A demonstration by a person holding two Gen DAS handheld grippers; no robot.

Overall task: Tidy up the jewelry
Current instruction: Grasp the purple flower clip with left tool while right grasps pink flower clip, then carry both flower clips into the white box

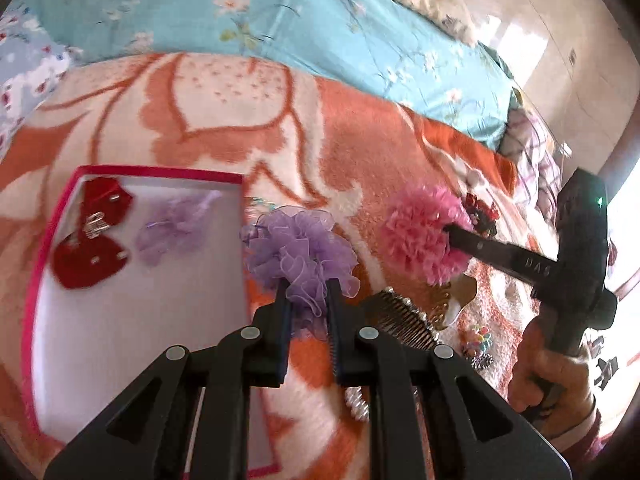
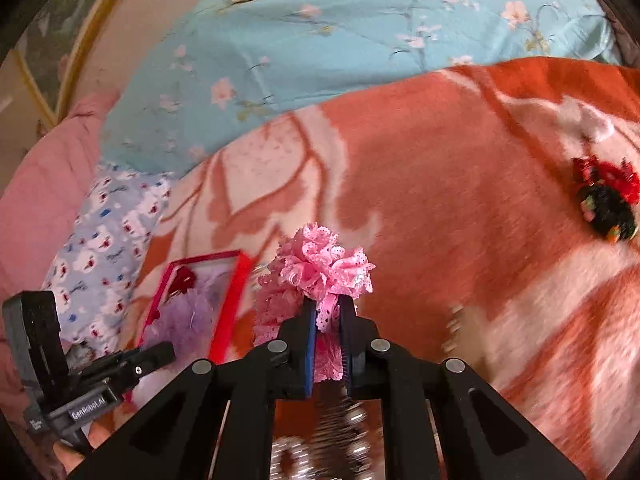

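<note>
Left gripper (image 1: 308, 292), clamped on the purple flower (image 1: 300, 256), sits just right of the pink-rimmed box (image 1: 40, 256). Inside, 2 red bows (image 1: 94, 236) and a lilac flower (image 1: 172, 226) fill the far end; the near floor lies bare. Right of it, a comb (image 1: 404, 320), beads (image 1: 478, 340) and the right gripper (image 1: 450, 234) with its pink flower (image 1: 424, 232) crowd the blanket (image 1: 224, 120).

Home bedroom — orange fleece blanket (image 1: 360, 128), blue floral quilt (image 1: 280, 12), pink pillow (image 2: 44, 184) on bed.
</note>
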